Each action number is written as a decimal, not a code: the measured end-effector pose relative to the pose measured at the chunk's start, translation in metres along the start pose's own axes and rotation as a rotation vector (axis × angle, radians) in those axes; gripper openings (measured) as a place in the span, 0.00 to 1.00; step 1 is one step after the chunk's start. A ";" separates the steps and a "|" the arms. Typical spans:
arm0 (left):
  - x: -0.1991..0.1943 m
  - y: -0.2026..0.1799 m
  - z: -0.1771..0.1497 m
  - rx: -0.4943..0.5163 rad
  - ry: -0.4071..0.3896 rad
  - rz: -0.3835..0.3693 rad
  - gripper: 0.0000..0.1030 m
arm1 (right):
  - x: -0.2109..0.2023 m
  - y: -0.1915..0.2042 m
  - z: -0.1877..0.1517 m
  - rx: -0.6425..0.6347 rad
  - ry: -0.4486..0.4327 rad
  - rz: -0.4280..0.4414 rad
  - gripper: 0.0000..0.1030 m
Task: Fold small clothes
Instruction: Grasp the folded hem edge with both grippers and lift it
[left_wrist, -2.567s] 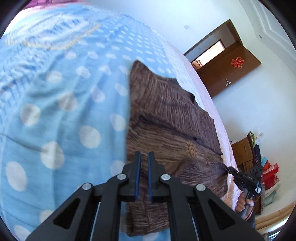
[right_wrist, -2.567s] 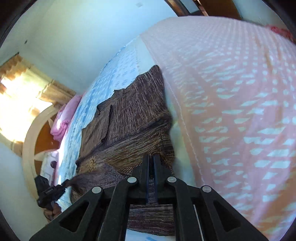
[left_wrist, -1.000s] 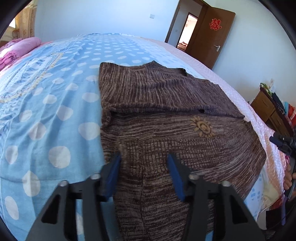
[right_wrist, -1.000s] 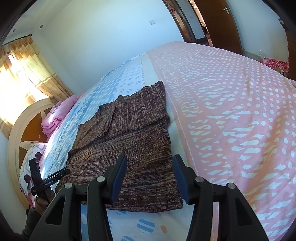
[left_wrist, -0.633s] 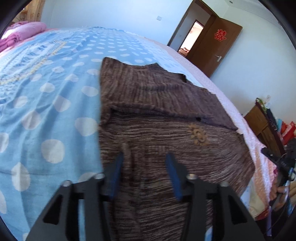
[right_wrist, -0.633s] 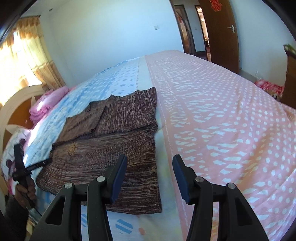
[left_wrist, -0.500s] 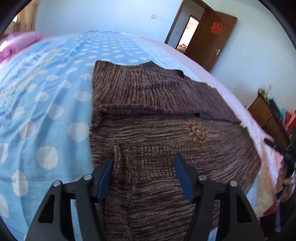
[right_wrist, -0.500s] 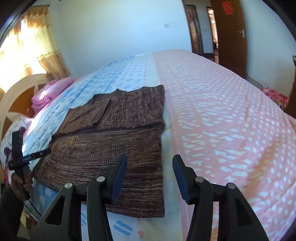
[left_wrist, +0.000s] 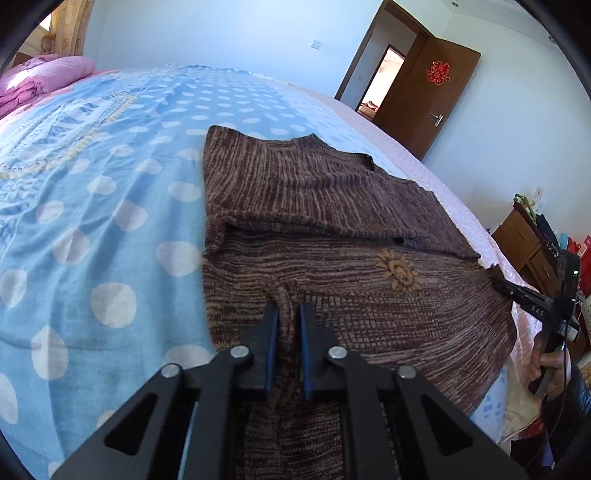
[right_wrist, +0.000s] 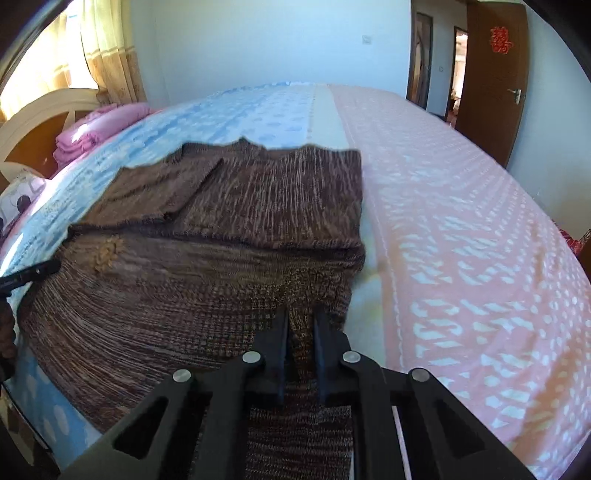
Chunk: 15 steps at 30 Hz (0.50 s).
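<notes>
1. my left tool (left_wrist: 288, 325) is pinched on a bump of the brown knit sweater (left_wrist: 332, 236) near its bottom hem. the two blue pads are close together with knit squeezed between them.
2. my right tool (right_wrist: 300, 325) is pinched the same way on the other bottom corner of the sweater (right_wrist: 207, 258). a small ridge of knit sits between its sides.
3. the sweater lies flat on the bed (left_wrist: 110, 192), half on the blue dotted sheet and half on the pink sheet (right_wrist: 461, 229). its sleeves look already folded over the top part.
4. i think each tool may hold only the top layer. if i lift, the under layer could stay down and the fold would come out messy.
5. the knit is thick and stretchy. if i pull one side faster than the other, the hem could go crooked and the sun patch (left_wrist: 397, 273) side could bunch up.
6. the pinch is small. a quick pull could make the knit slip out, and that corner would drop.
7. if i lift too high, the folded sleeves could slide open.
8. the right corner is near the bed's edge, so a dropped hem could hang off it.
</notes>
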<state>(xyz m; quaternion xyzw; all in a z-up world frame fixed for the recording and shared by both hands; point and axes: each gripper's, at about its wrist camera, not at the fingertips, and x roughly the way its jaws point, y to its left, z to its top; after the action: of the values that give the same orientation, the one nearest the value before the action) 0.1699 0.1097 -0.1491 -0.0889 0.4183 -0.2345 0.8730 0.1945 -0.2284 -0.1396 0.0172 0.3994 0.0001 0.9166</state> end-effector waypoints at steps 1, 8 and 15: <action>-0.002 -0.002 0.000 0.003 -0.007 0.002 0.10 | -0.009 0.000 0.000 0.008 -0.019 0.005 0.09; -0.030 -0.010 0.002 -0.050 -0.093 -0.045 0.10 | -0.065 0.010 -0.001 0.042 -0.136 0.007 0.09; -0.054 -0.013 0.029 -0.070 -0.168 -0.049 0.10 | -0.097 0.022 0.020 0.037 -0.238 -0.003 0.09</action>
<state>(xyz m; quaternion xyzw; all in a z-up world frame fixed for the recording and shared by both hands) 0.1585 0.1228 -0.0893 -0.1489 0.3490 -0.2327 0.8955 0.1437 -0.2085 -0.0542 0.0332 0.2877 -0.0106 0.9571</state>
